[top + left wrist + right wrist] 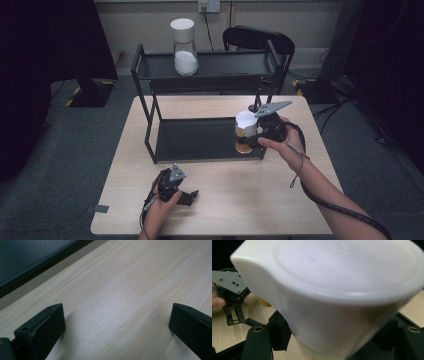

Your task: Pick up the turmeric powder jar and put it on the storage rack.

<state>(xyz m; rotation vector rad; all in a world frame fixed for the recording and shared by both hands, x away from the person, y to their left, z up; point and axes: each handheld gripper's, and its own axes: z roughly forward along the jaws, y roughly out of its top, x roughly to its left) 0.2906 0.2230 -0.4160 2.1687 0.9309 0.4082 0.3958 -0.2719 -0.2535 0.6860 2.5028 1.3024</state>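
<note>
While the left gripper (187, 196) rests wide open and empty on the table (225, 210), the right gripper (248, 141) clamps 1 of 2 white-lidded jars (244, 131) at the 2-tier rack (200, 137); the second jar (184, 47) stands up top.

Light wood-grain table (215, 210) on grey carpet floor (55, 165); a black folding chair (259, 39) stands behind its far edge. Pale wall (150, 20) at the rear, with a skirting strip and a white power socket (208, 6) from which a dark cable drops. Dark stand bases (92, 92) rest on the carpet at either side, yellow-and-black tape marking their corners, cables (332, 107) trailing over the floor at the right, the upper corners of the room in deep shadow.
</note>
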